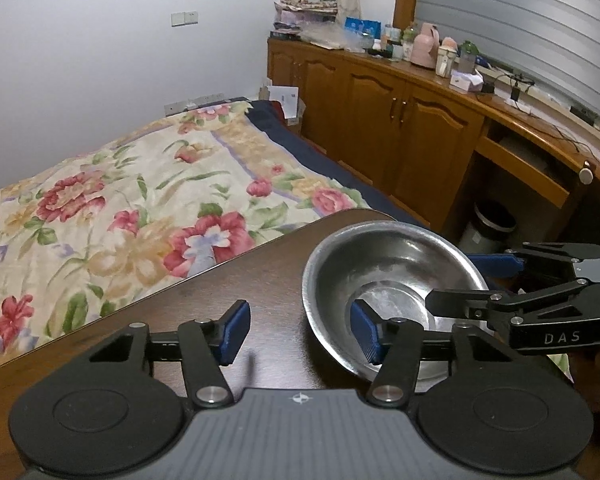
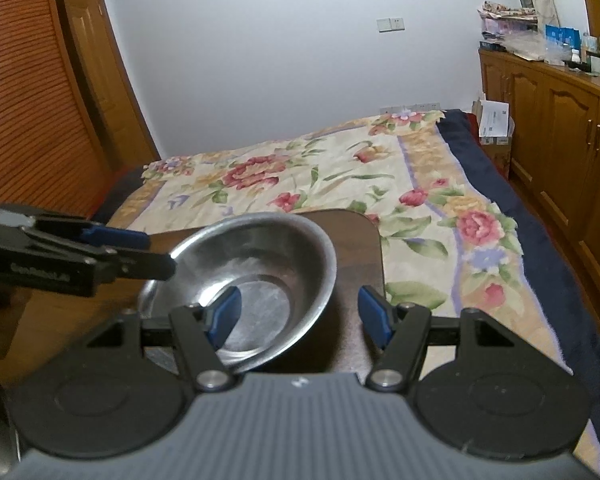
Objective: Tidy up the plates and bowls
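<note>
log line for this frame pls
bowl: alone on table | left gripper: open, straddling near rim | right gripper: open, straddling opposite rim | not lifted

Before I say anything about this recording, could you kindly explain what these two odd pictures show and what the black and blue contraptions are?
There is no robot here: a person carries a hand-held gripper in each hand, each with two blue-padded jaws and a wide-angle camera looking forward along them. One picture comes from the left gripper, the other from the right gripper, so each shows its own jaws at the bottom and the other tool reaching in from the side.

Both look at one metal bowl on a dark wooden table, with a flowered bed and wooden cabinets beyond. The bowl is empty.

Each gripper straddles the bowl's rim, one blue pad inside and one outside, on opposite sides. The pads look clear of the metal, so nothing seems gripped yet.
</note>
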Tool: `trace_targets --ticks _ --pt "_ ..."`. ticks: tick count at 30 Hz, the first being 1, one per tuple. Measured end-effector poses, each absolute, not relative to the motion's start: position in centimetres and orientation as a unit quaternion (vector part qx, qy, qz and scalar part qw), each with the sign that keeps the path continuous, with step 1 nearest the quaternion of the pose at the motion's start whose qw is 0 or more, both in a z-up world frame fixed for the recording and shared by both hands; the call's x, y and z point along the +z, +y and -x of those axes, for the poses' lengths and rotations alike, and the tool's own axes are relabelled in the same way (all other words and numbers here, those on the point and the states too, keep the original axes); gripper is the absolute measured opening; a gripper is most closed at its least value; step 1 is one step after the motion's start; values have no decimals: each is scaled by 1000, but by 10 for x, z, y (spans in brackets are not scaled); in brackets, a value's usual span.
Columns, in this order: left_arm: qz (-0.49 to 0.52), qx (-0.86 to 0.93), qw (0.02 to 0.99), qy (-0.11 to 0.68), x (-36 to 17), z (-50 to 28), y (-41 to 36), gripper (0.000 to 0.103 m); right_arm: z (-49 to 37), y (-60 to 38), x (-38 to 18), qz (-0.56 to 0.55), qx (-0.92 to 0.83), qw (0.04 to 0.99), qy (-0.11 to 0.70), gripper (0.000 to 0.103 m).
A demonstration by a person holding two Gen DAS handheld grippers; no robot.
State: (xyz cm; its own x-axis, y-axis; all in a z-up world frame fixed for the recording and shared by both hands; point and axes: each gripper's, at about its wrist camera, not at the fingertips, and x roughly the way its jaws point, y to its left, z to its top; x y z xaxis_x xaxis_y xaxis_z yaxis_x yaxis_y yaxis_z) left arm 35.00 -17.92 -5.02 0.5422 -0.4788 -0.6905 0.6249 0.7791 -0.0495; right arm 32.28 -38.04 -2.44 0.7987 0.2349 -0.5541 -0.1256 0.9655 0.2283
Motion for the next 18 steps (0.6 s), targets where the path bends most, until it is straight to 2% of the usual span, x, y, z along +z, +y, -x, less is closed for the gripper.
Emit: trace_targets --ticks 13,18 --pt "-99 -323 862 377 -56 -358 -187 55 -325 -377 -30 -101 107 940 309 65" --pt "-99 -327 856 389 -59 -363 -190 48 -326 -376 -31 -105 109 938 311 65"
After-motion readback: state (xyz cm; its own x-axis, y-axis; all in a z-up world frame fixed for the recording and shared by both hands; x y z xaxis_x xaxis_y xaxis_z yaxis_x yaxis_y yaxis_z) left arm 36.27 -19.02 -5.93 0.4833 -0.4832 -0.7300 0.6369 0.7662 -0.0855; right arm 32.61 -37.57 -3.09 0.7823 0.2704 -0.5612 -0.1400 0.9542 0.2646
